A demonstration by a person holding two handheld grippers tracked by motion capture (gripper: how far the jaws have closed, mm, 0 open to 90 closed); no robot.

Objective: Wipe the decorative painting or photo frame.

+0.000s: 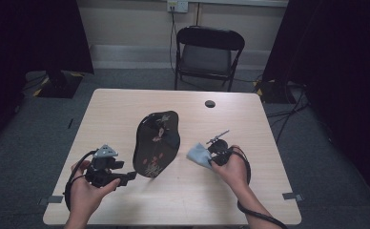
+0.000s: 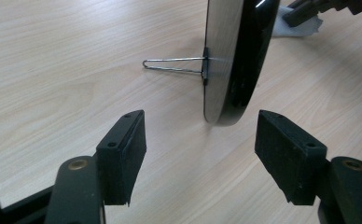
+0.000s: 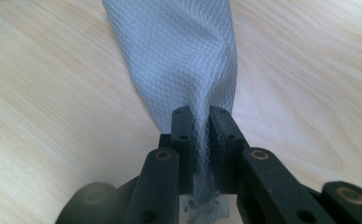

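I have the cloth [image 3: 179, 56] clamped in my right tongs [image 1: 210, 155]; their jaws pinch its near end, and the grey weave trails away from them over the bench [image 1: 211, 191]. From above it lies just right of the plaque [image 1: 157, 143], not touching it as far as I can tell.

The plaque, a glossy black oval with a small pattern on its face, stands on edge near the bench's middle, leaning back on a wire stand [image 2: 174, 65]. Its long axis runs from near me, on the left, away toward the far right.

My left tongs [image 1: 126, 177] are released, jaws spread with nothing between them, aimed at the plaque's near edge and just short of it.

The bench is pale wood grain with a round hole near its far edge. Beyond it stand a black folding chair [image 1: 208, 55], grey carpet and dark curtains at both sides.
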